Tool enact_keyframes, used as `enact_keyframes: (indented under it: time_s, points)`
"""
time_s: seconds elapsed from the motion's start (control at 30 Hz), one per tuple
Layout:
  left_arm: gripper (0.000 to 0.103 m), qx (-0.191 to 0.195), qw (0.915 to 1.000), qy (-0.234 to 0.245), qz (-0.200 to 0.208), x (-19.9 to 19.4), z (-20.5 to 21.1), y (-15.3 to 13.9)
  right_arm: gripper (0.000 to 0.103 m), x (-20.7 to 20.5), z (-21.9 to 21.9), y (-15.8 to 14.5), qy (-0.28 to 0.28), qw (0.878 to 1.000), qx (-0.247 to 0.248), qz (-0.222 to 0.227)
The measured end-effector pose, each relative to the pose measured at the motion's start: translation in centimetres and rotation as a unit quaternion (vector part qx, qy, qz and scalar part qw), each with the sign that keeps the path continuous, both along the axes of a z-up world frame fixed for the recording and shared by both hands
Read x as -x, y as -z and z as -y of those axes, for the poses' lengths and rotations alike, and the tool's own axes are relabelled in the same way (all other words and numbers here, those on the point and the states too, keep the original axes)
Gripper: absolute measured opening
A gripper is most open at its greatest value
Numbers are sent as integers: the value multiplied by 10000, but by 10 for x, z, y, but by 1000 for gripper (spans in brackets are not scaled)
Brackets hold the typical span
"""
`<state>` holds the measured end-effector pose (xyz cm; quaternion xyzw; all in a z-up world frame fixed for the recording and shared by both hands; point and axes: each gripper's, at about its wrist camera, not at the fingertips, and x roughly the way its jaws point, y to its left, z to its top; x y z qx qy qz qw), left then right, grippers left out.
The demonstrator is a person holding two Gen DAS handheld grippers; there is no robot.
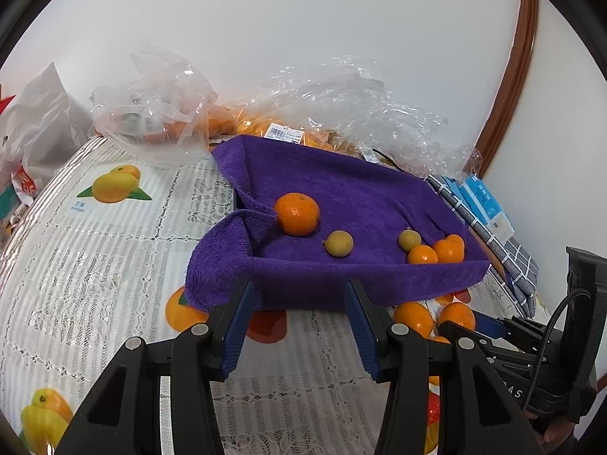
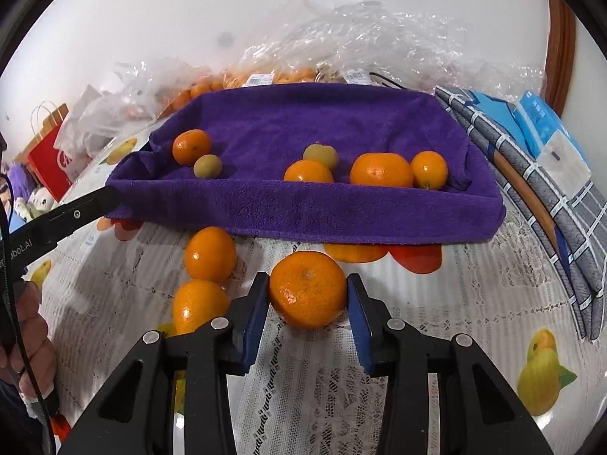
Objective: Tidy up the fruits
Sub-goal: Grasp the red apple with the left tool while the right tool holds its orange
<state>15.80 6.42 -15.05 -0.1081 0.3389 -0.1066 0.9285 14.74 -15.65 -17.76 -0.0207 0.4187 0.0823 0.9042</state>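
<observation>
A purple towel (image 2: 303,208) lines a shallow tray holding several oranges and two small greenish-brown fruits (image 2: 207,166). My right gripper (image 2: 308,280) is shut on a tangerine (image 2: 307,295) resting on the lace tablecloth just in front of the towel, with a blue pad against each side. Two more oranges (image 2: 210,254) lie loose to its left. My left gripper (image 1: 299,288) stands open with nothing between its fingers, hovering at the towel's (image 1: 341,189) near edge. An orange (image 1: 297,214) sits at the tray's left. The right gripper (image 1: 489,326) shows at the lower right beside loose oranges (image 1: 413,318).
Crinkled clear plastic bags (image 1: 159,113) with more oranges lie behind the tray against the white wall. A folded checked cloth (image 2: 550,189) and a blue packet (image 2: 542,121) lie right of the tray. A red paper bag (image 2: 49,159) stands far left. A person's hand (image 2: 34,341) holds the left gripper.
</observation>
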Motion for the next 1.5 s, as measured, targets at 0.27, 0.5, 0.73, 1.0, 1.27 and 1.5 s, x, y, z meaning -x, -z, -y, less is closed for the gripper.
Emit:
enact_keyframes:
  time_s: [0.27, 0.5, 0.73, 1.0, 1.27, 1.5]
  points:
    - [47, 41, 10000, 31, -26, -1, -1, 0, 40, 20, 17, -12, 85, 9992, -185, 335]
    - [47, -26, 9999, 112, -10, 1, 4, 0, 40, 31, 45, -10, 425, 9985, -120, 338]
    - [47, -4, 9998, 180, -63, -1, 4, 1, 40, 36, 73, -6, 826, 9954, -336, 355]
    - [47, 302, 9972, 650, -223, 3, 8, 4, 40, 41, 80, -8, 958, 9942, -214, 436]
    - [47, 396, 9849, 1652, -344, 20, 35, 6, 40, 42, 81, -9, 961, 9941, -221, 447]
    - [47, -102, 9736, 2260, -316, 37, 65, 9, 40, 45, 89, -9, 1027, 9932, -340, 426]
